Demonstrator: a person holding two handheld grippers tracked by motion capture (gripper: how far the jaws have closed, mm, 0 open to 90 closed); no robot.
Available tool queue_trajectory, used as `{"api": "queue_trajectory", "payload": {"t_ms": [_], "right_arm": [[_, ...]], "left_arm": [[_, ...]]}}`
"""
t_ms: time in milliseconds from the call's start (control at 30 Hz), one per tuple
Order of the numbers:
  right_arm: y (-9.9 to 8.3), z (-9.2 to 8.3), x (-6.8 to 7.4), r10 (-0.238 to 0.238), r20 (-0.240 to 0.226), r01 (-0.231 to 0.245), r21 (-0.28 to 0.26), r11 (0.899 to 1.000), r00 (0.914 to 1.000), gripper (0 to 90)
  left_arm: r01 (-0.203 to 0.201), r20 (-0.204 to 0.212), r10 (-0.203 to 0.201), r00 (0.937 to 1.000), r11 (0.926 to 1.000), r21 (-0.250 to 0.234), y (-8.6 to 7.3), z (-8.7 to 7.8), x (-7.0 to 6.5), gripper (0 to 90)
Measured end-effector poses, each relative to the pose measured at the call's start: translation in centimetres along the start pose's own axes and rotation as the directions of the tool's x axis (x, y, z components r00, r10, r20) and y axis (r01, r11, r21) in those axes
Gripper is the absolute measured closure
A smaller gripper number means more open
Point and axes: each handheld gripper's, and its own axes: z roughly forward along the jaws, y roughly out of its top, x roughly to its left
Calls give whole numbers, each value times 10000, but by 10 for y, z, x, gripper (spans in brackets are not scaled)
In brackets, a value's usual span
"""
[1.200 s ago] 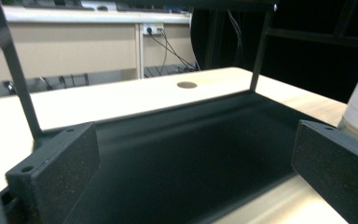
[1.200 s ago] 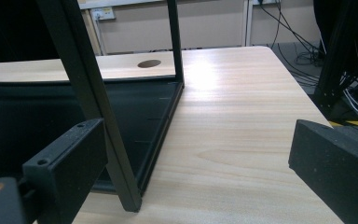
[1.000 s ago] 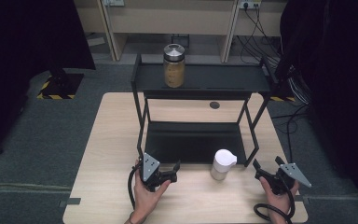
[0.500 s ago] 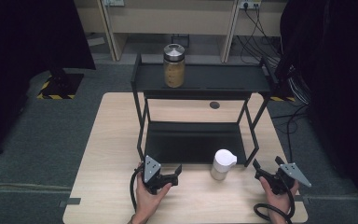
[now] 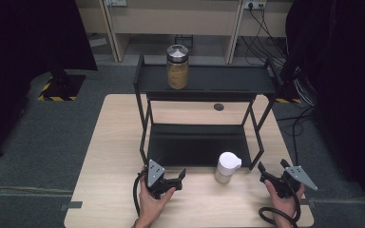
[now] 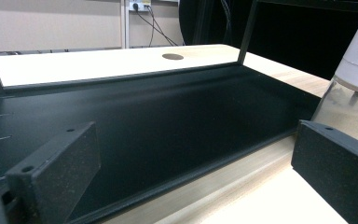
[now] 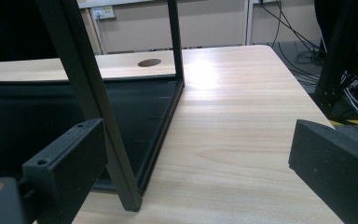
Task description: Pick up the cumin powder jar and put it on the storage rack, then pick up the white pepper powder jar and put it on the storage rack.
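A black two-level metal rack (image 5: 204,78) stands on the wooden table (image 5: 119,123). On its top shelf sits a glass jar (image 5: 177,66) with a metal lid and yellowish contents. A small clear jar with a white lid (image 5: 227,167) stands on the table by the rack's front right leg; its side (image 6: 354,88) appears at the right of the left gripper view. My left gripper (image 5: 179,178) is open, low on the table left of that jar, facing the lower shelf (image 6: 144,121). My right gripper (image 5: 272,167) is open at the table's front right, by the rack's leg (image 7: 98,107).
A round cable hole (image 5: 219,107) lies in the table behind the rack. Cables (image 5: 261,33) and furniture legs stand on the floor beyond the table. Bare wood (image 7: 242,126) stretches right of the rack.
My left gripper has shifted slightly toward the white-lidded jar. The right gripper and both jars have stayed put.
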Motion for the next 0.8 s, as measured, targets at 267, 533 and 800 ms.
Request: {"api": "queue_trajectory", "payload": {"t_ms": [267,533,800], "right_arm": [[0,0,-1,73,-3,-73,-24,10000,10000,49],[0,0,0,32,22,-32,-21,10000,10000,48],[0,0,0,35,-4,-35,-12,10000,10000,47]], "left_arm": [[26,8,-26,10000,10000,40,1,0,1,5],[45,43,-45,10000,10000,11,0,0,1,6],[6,56,-6,10000,10000,-3,0,0,1,6]]}}
